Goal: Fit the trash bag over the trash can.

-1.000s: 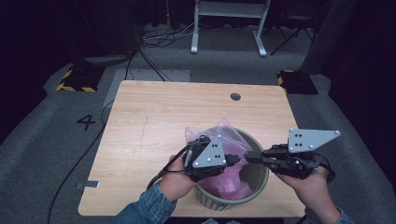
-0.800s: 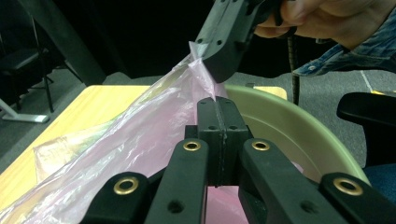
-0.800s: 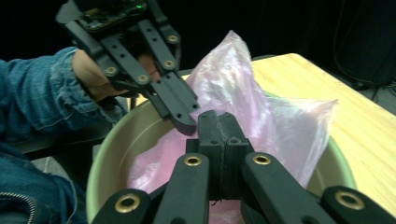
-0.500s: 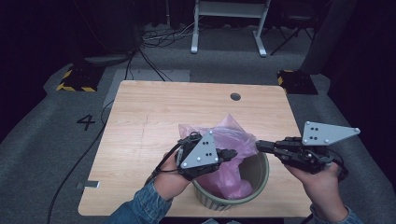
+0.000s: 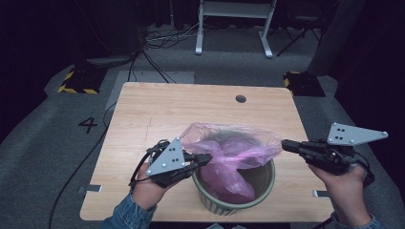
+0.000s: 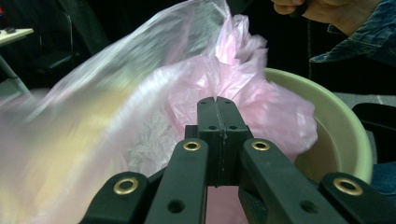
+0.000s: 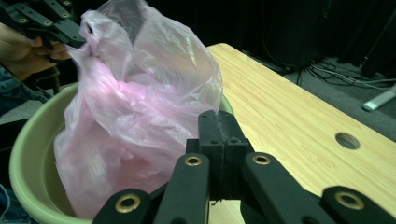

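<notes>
A pale green bin [image 5: 270, 183] stands at the near edge of the wooden table [image 5: 191, 109], with a thin pink plastic bag [image 5: 234, 152] in it. My left gripper [image 5: 207, 157] is at the bin's left rim, jaws shut on the bag's left edge. My right gripper [image 5: 285, 143] hangs off the bin's right side, shut on the bag's right edge, so the film is stretched between them above the rim. In the left gripper view the shut tips [image 6: 218, 100] sit against the bag [image 6: 261, 107] beside the bin [image 6: 336, 126]. In the right gripper view the tips [image 7: 218, 114] pinch the film [image 7: 140, 93].
A round cable hole [image 5: 240, 98] lies at the table's far right. Behind the table are a white-legged frame [image 5: 234, 28], floor cables, and yellow-and-black striped blocks [image 5: 79, 81] on the grey floor. A "4" [image 5: 88, 125] is marked left of the table.
The two grippers have moved apart, the left one leftward and the right one rightward. The bag's mouth has been pulled wider over the bin.
</notes>
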A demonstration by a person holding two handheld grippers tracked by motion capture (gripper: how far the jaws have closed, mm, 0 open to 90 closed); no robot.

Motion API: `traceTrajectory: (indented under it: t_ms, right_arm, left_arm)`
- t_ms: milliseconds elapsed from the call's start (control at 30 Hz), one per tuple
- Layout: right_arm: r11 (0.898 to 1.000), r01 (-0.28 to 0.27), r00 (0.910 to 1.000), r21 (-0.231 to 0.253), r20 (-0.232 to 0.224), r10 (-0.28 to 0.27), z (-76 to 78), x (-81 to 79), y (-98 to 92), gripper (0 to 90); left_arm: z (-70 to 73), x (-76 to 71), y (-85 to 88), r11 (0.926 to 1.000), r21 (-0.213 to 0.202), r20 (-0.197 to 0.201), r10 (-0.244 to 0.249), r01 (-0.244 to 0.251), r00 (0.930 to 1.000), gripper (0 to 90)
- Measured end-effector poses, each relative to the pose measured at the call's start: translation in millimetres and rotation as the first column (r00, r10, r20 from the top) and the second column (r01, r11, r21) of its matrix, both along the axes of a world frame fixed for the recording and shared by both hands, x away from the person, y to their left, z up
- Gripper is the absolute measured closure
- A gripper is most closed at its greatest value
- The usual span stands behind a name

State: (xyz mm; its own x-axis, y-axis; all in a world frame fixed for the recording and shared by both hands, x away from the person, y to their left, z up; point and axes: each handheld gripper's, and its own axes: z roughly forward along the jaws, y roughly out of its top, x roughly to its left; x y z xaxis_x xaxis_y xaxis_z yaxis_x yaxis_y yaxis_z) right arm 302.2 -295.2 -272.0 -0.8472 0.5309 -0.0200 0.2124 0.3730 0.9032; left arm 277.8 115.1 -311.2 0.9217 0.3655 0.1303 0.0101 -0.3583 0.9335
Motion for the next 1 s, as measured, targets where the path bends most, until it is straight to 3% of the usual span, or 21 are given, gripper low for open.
traceTrajectory:
  t_ms: [133, 267, 400, 633, 1000]
  right_arm:
    - [1.000, 0.018, 0.9998, -0.018, -0.010, -0.018, -3.0, 0.1, -8.1, 90.0]
    - [0.999, 0.042, 0.9985, -0.021, -0.034, -0.043, -9.7, -0.3, -19.7, 90.0]
    - [0.998, 0.068, 0.9962, -0.018, -0.054, -0.069, -16.4, -2.6, -31.8, 90.0]
    - [0.994, 0.113, 0.9912, -0.003, -0.069, -0.113, -27.8, -8.6, -52.4, 90.0]
    - [0.984, 0.175, 0.9792, 0.023, -0.109, -0.171, -50.4, -21.5, -86.7, 90.0]
  left_arm:
    - [-5.9, -3.2, 16.1, 0.9999, -0.008, -0.018, 0.014, -0.014, 0.9997, 90.0]
    - [-12.5, -9.5, 32.8, 0.9990, -0.037, -0.018, -0.027, 0.026, 0.9995, 89.9]
    - [-18.3, -13.0, 49.1, 0.9984, -0.048, -0.026, -0.031, 0.029, 0.9992, 90.0]
    - [-24.2, -15.3, 69.3, 0.9987, -0.043, -0.032, -0.028, 0.027, 0.9991, 89.9]
    - [-37.4, -15.9, 95.1, 0.9973, -0.057, -0.045, 0.043, -0.046, 0.9980, 89.9]
